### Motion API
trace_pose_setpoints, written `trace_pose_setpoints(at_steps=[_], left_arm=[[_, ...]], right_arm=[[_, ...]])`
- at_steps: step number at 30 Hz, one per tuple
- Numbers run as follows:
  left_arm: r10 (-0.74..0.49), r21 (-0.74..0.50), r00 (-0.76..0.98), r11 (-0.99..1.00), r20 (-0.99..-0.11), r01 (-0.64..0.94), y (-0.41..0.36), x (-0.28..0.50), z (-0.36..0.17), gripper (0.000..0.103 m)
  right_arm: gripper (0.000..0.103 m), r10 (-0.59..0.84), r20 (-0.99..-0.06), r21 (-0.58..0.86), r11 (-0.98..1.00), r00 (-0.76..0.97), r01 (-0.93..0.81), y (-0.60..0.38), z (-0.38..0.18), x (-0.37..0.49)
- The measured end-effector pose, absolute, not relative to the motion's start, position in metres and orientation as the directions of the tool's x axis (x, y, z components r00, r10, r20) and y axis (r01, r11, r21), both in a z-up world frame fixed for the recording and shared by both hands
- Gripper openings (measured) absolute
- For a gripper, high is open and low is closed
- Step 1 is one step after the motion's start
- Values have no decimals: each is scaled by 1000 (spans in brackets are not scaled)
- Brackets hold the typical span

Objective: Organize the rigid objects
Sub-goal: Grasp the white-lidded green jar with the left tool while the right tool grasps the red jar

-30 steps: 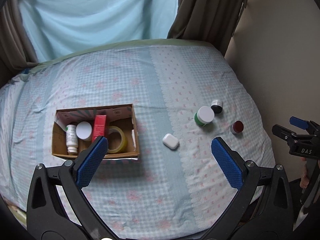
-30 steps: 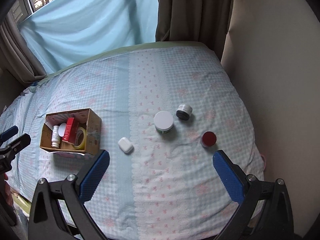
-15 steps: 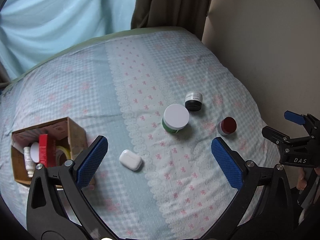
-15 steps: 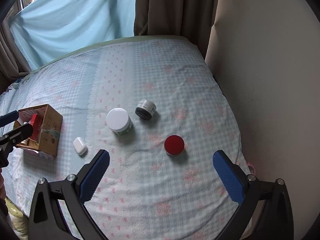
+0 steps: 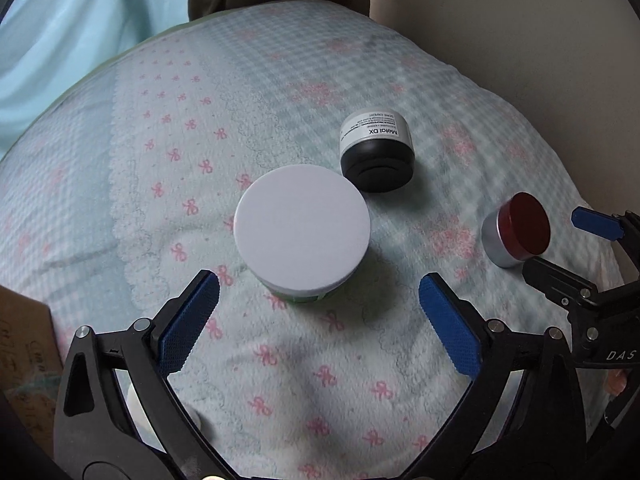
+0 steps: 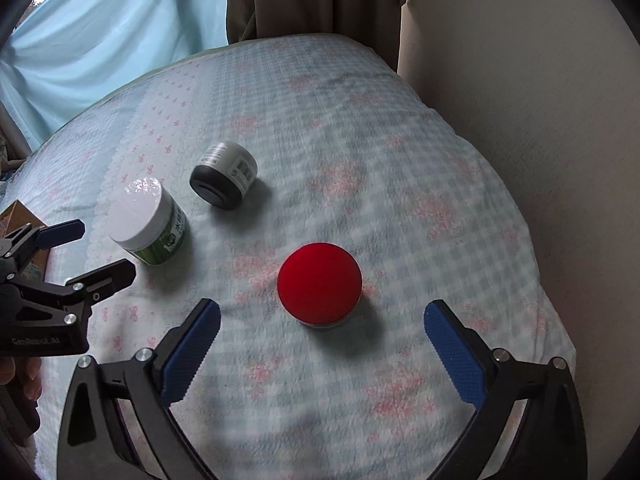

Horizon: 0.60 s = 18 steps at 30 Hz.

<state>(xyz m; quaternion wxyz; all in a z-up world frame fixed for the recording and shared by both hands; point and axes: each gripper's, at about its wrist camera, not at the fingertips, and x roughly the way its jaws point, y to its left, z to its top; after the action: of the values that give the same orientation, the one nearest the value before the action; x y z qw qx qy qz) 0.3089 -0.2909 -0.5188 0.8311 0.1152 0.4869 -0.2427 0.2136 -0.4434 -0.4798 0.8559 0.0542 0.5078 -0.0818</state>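
The round white-lidded green jar (image 5: 301, 232) stands upright mid-bed on the blue gingham bedspread (image 5: 168, 128), just ahead of the left gripper (image 5: 319, 298), whose jaws gape wide and empty. Just beyond it the black-lidded white-labelled pot (image 5: 376, 152) lies tilted. Well right, near the bed's edge by the beige wall (image 6: 520, 80), sits the red-lidded silver tin (image 6: 319, 284); the right gripper (image 6: 322, 322) hovers before it, jaws closing but clear of it. Bare bedspread surrounds each.

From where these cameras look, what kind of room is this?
Probably a bedroom: a bed with a patterned blanket fills the view, light blue curtains hang behind it, and small cosmetic-type jars lie on the covers.
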Motion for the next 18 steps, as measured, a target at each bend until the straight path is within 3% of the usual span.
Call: trace_pose_setpoints(at_steps=[7, 9, 11, 15, 18], left_arm=[[-270, -7, 424, 850, -864, 527, -309, 323, -544, 96], [-278, -18, 426, 854, -861, 521, -308, 328, -545, 95], [-276, -17, 430, 856, -859, 517, -308, 331, -547, 90], [-242, 15, 444, 865, -863, 501, -306, 338, -552, 68], [-272, -27, 430, 868, -861, 496, -300, 343, -552, 68]], right_arm=[[83, -85, -882, 11, 980, 463, 200, -446, -510, 227], [74, -90, -881, 3, 981, 465, 196, -445, -514, 230], [71, -101, -879, -9, 981, 466, 196, -445, -517, 232], [55, -97, -876, 5, 978, 472, 210, -448, -519, 233], [51, -94, -873, 16, 975, 479, 220, -449, -519, 232]])
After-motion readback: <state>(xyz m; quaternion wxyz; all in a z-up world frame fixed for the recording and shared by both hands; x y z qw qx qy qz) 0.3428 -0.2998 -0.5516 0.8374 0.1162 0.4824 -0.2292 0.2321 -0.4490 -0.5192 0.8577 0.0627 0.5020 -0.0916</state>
